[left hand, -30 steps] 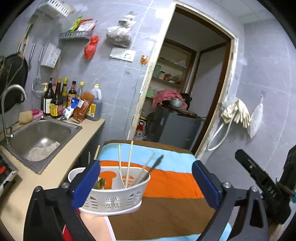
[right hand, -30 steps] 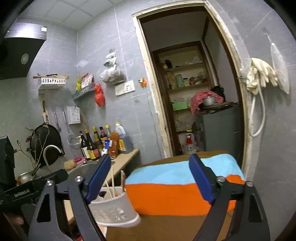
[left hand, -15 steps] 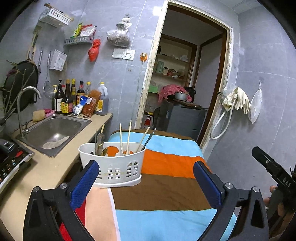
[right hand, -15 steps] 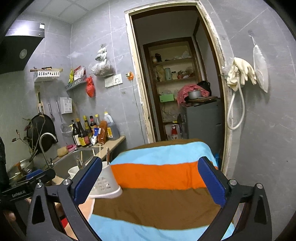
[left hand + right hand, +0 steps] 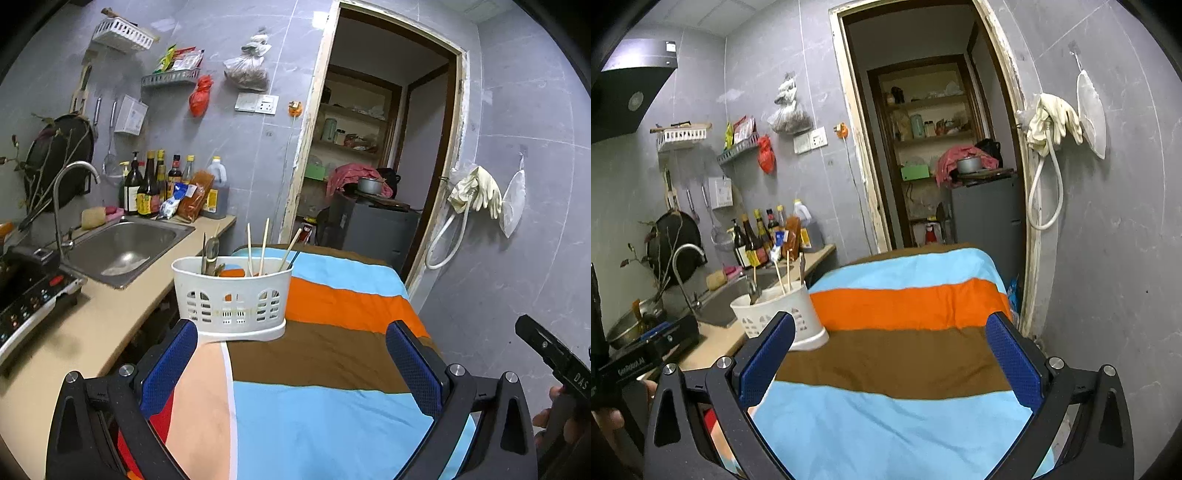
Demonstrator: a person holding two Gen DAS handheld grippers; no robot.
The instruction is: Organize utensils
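Note:
A white slotted utensil holder [image 5: 231, 295] stands on the left edge of the striped cloth [image 5: 332, 354], with chopsticks [image 5: 258, 245] and dark metal utensils [image 5: 209, 254] upright in it. My left gripper [image 5: 291, 363] hangs open just short of the holder, its blue pads empty. In the right wrist view the same holder [image 5: 781, 314] sits to the left, beyond the left pad. My right gripper [image 5: 890, 360] is wide open over the cloth [image 5: 908, 350] with nothing between its fingers.
A beige counter [image 5: 92, 325] with a steel sink [image 5: 125, 247], tap and sauce bottles [image 5: 155, 184] runs along the left. A black cooker [image 5: 29, 288] sits near the counter's front. A doorway [image 5: 369, 166] lies ahead; gloves and a hose [image 5: 469, 199] hang on the right wall.
Both grippers have drawn back from the holder, which now stands alone on the cloth and looks smaller. The right gripper's jaws stand wider than before.

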